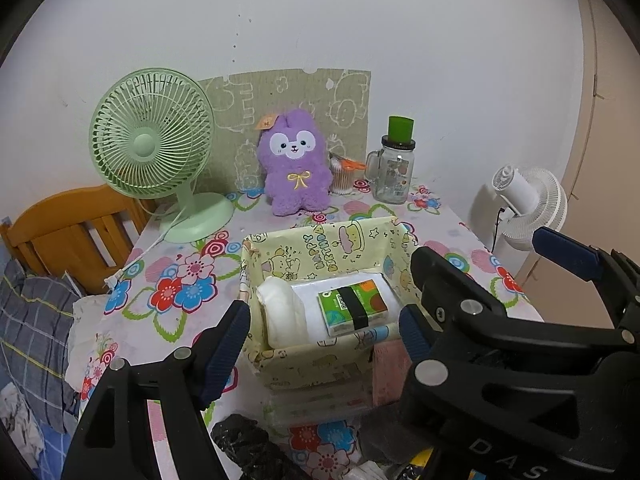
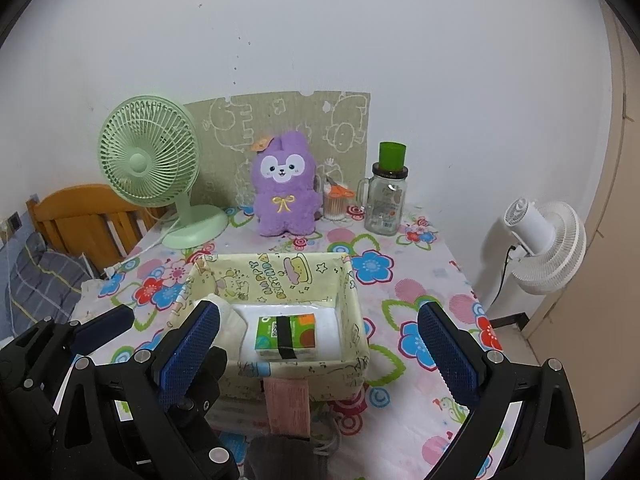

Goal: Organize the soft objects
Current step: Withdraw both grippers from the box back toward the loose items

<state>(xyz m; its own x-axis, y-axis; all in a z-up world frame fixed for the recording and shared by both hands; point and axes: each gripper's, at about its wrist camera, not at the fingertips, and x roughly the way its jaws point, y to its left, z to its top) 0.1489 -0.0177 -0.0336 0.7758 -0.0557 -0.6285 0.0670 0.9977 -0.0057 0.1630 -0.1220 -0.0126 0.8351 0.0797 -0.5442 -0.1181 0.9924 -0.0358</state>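
A yellow fabric basket (image 1: 304,364) (image 2: 356,332) stands near the table's front. In it lie a white tissue pack (image 1: 316,312) (image 2: 326,322), a green tissue packet (image 1: 352,306) (image 2: 286,334) on top, and a white roll (image 1: 280,316) at the left. A pink cloth (image 2: 288,404) (image 1: 386,376) lies on the table in front of the basket. A purple plush rabbit (image 1: 296,164) (image 2: 285,196) sits at the back. My left gripper (image 1: 324,340) is open and empty, its fingers straddling the basket's front. My right gripper (image 2: 320,344) is open and empty above the basket's front.
A green fan (image 1: 152,144) (image 2: 150,152) stands at the back left. A glass jar with green lid (image 1: 394,168) (image 2: 386,196) and a cotton swab cup (image 2: 334,204) stand at the back right. A white fan (image 2: 548,240) is off the table's right edge. A wooden chair (image 1: 68,228) is at the left.
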